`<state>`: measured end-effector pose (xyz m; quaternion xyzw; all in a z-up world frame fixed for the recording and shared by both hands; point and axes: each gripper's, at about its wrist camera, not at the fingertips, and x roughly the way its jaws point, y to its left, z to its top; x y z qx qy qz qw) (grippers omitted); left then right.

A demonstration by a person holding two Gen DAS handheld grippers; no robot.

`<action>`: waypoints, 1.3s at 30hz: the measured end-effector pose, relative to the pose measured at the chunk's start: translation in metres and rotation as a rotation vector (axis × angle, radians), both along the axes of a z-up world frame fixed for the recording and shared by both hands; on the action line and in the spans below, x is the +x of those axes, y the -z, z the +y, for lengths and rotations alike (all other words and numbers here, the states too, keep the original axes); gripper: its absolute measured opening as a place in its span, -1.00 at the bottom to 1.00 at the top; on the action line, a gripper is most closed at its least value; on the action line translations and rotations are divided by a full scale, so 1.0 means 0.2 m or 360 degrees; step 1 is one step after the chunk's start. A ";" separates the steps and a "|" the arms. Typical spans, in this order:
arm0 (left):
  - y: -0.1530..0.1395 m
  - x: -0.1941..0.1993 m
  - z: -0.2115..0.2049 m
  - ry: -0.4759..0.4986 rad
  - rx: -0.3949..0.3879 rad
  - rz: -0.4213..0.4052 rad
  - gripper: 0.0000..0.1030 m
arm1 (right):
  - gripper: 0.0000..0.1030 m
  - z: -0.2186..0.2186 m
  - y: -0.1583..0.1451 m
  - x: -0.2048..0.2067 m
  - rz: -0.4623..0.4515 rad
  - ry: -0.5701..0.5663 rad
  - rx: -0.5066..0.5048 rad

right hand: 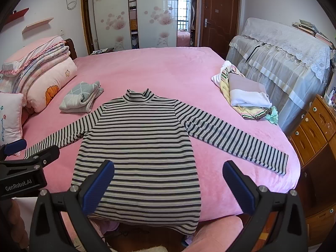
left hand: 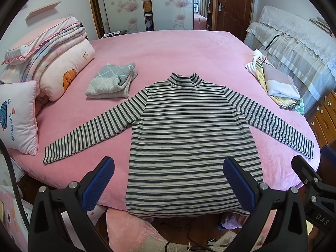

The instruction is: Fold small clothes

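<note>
A pink bed (left hand: 168, 48) fills most of both views. Spread flat across its near half lies a striped turtleneck shirt (left hand: 189, 138), collar toward the far side, both sleeves stretched out to left and right, and its hem hanging just over the near edge of the bed. At the far left sits a stack of folded quilts and pillows (left hand: 52, 63). On the far right edge of the bed rests a pile of unfolded clothes (left hand: 277, 86), well apart from the shirt. A folded grey garment (left hand: 111, 82) lies left of the collar, near the left shoulder.

The left gripper (left hand: 168, 182) hovers above the near edge with its jaws spread wide and empty; the shirt's lower body shows between its blue pads, untouched. The right gripper (right hand: 168, 182) is likewise wide open and holding nothing, poised over the shirt's lower right part, its left finger (right hand: 98, 187) overlapping the stripes in view.
</note>
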<state>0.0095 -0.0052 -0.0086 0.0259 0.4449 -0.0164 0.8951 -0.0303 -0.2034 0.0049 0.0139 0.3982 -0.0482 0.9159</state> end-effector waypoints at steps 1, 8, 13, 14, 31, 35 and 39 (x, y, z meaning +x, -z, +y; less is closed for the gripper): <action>0.00 0.00 0.00 0.0000 0.0000 0.0001 0.99 | 1.00 0.00 0.00 0.00 0.0001 -0.0001 -0.0001; 0.00 0.00 0.00 -0.0001 0.0001 -0.0002 0.99 | 1.00 0.00 0.00 0.00 0.0002 0.0001 0.0001; 0.00 0.00 0.00 0.0001 0.0002 0.0002 0.99 | 1.00 0.00 0.01 0.00 0.0010 0.0001 0.0008; 0.00 0.00 0.00 0.0001 0.0001 0.0001 0.99 | 1.00 0.01 0.02 0.00 0.0013 0.0002 0.0011; -0.02 -0.06 -0.04 0.0020 -0.0005 -0.0034 0.99 | 1.00 0.03 -0.01 -0.05 0.0015 -0.0014 0.0055; -0.06 -0.10 -0.04 0.0029 -0.0022 -0.0051 0.99 | 1.00 0.03 -0.03 -0.07 0.0031 -0.0021 0.0095; -0.09 -0.13 -0.04 0.0029 -0.0043 -0.0058 0.99 | 1.00 -0.01 -0.07 -0.09 0.0034 -0.0032 0.0135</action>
